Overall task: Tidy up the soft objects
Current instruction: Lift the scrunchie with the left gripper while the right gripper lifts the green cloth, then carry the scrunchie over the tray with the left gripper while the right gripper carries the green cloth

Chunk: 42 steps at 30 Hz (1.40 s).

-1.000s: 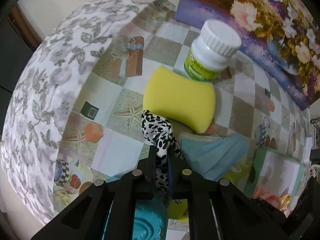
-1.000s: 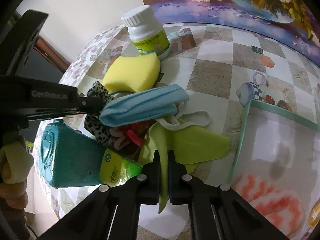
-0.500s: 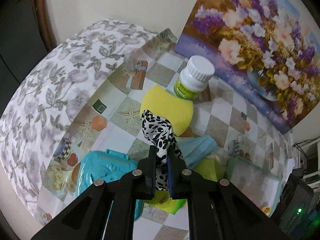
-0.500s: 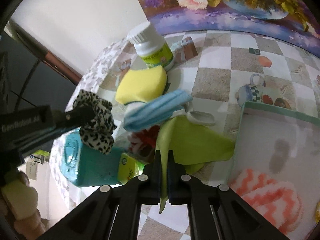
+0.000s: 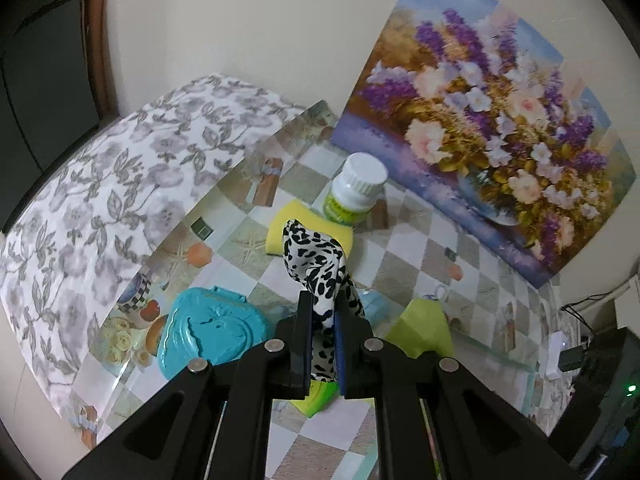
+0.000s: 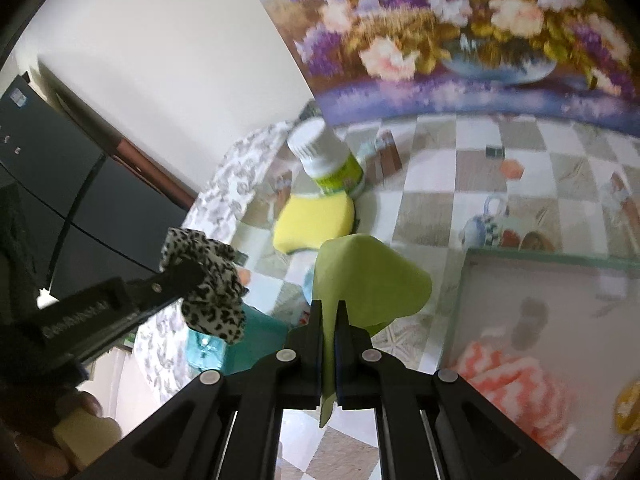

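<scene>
Pinching leopard scrunchie [image 5: 316, 264] between left jaws | right jaws clamping green cloth [image 6: 368, 280]

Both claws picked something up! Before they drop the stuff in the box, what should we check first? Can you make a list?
1. Left claw pinching the spotted scrunchie: ok.
2. Right claw pinching the green cloth: ok.
3. Both soft things lifted off the table: ok.
4. Box has room: ok, only a pink-and-white fluffy thing and something yellow in it.
5. Cloth dragging the blue mask along: cannot tell, the mask is mostly hidden.
6. Sponge still waiting on the table: ok, it lies by the bottle.
</scene>
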### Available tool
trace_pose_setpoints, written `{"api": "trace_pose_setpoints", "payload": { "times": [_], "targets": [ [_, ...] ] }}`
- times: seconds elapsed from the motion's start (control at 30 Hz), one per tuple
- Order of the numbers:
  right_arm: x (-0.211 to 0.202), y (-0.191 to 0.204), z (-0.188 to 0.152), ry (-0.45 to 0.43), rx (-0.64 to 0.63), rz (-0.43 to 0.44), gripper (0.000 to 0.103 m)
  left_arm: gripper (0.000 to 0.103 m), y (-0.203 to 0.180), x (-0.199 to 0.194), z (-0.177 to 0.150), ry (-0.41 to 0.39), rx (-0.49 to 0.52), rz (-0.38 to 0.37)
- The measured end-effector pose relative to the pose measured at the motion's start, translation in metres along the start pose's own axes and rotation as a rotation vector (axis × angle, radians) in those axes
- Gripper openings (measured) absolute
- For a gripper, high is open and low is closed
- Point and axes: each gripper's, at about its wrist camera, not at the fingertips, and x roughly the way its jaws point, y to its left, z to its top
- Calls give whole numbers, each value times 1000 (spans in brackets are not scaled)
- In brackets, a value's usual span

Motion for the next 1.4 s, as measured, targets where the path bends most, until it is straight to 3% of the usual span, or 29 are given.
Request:
{"api": "trace_pose_setpoints", "payload": {
  "times": [0.33, 0.57, 0.87, 1.4],
  "targets": [
    [-66, 6, 13, -164, -8, -16, 5, 9, -21, -34, -1, -70, 63, -47],
    [-112, -7, 21, -253, 32, -64, 5, 9, -42, -35, -10, -53, 105, -74],
    [-159, -56, 16, -330, 146, -169, 5, 9, -80, -31, -29, -22, 165, -104],
    [-227, -147, -12, -409, 330, -394, 5, 9, -174, -11, -95, 79, 386, -193]
  ]
}}
